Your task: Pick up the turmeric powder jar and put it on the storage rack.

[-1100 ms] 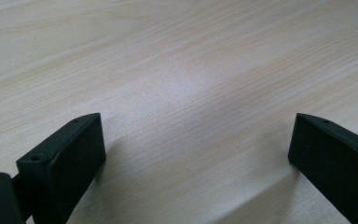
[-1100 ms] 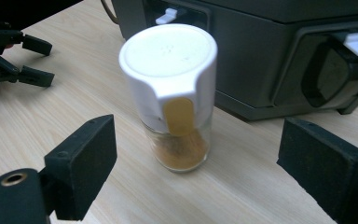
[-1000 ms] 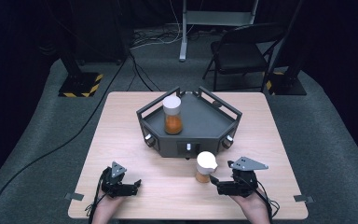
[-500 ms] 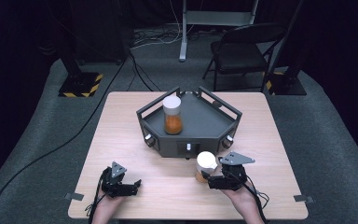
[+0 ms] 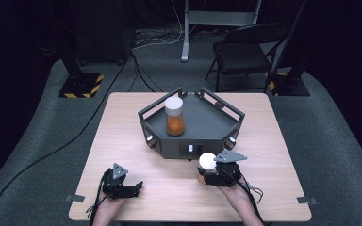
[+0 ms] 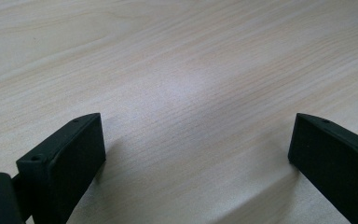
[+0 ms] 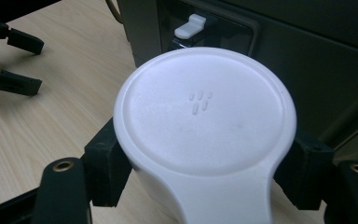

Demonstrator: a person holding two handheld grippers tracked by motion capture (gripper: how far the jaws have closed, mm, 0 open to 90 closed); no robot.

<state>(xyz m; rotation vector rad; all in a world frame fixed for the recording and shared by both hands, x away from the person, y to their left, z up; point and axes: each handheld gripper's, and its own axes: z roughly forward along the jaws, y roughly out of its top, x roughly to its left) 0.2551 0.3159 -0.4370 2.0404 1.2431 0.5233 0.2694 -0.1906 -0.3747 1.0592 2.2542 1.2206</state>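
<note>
A small bottle with a white cap (image 5: 207, 160) (image 7: 204, 109) stands on the wooden table just in front of the black tray (image 5: 226, 111). My right gripper (image 5: 207, 175) (image 7: 205, 175) has just been closing and is now shut on this bottle, a pad pressed against each side below the cap. A second white-capped bottle (image 5: 174, 116) with orange contents stands upright inside the tray at its left. My left gripper (image 5: 131, 187) (image 6: 198, 154) rests low over the table near the front left, jaws wide open with bare wood between them.
The tray's front wall carries a white toggle (image 5: 191, 148) (image 7: 189, 25) right behind the held bottle, and knobs at its corners. A folding chair (image 5: 245, 52), a stand and cables sit on the floor beyond the table. Tape marks (image 5: 74, 198) lie near the table's front corners.
My right gripper has moved left up to the small bottle and closed its jaws around it. The left gripper has stayed where it was.
</note>
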